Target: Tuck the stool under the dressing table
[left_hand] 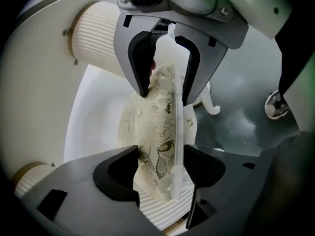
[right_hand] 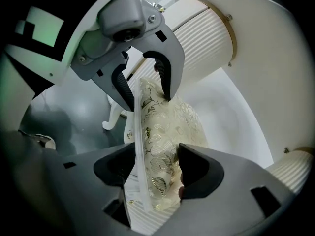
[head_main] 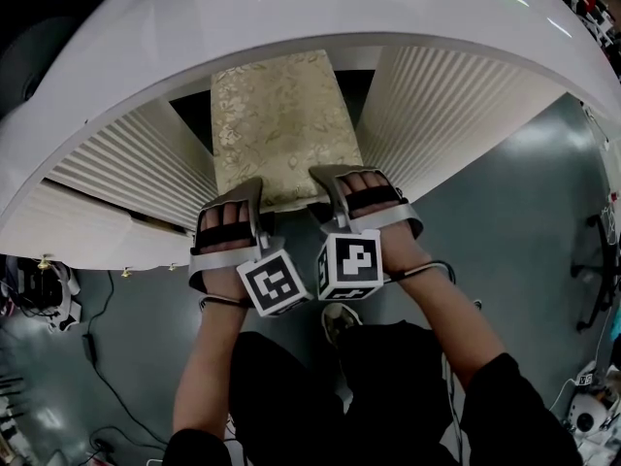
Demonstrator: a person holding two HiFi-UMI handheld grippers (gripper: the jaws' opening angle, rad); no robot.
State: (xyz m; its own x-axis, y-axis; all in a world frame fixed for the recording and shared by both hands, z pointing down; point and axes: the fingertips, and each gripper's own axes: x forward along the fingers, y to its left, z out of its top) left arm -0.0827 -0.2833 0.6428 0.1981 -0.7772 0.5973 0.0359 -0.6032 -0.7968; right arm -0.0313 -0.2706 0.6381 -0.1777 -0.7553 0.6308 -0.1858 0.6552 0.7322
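The stool's gold floral seat (head_main: 277,115) stands in the gap between the two ribbed side units (head_main: 437,105) of the white dressing table (head_main: 291,17), its far end under the curved top. My left gripper (head_main: 250,194) and right gripper (head_main: 330,181) sit side by side at the seat's near edge. In the left gripper view my left gripper (left_hand: 160,168) is shut on the seat (left_hand: 157,136), pads on the cushion and the white rim. In the right gripper view my right gripper (right_hand: 155,168) clamps the seat (right_hand: 165,132) the same way. A white curved stool leg (left_hand: 212,104) shows below.
Grey floor (head_main: 505,192) surrounds the table. Cables and small items (head_main: 39,289) lie at the left, and a wheeled chair base (head_main: 602,280) stands at the right. The person's legs and a shoe (head_main: 335,323) are right behind the grippers.
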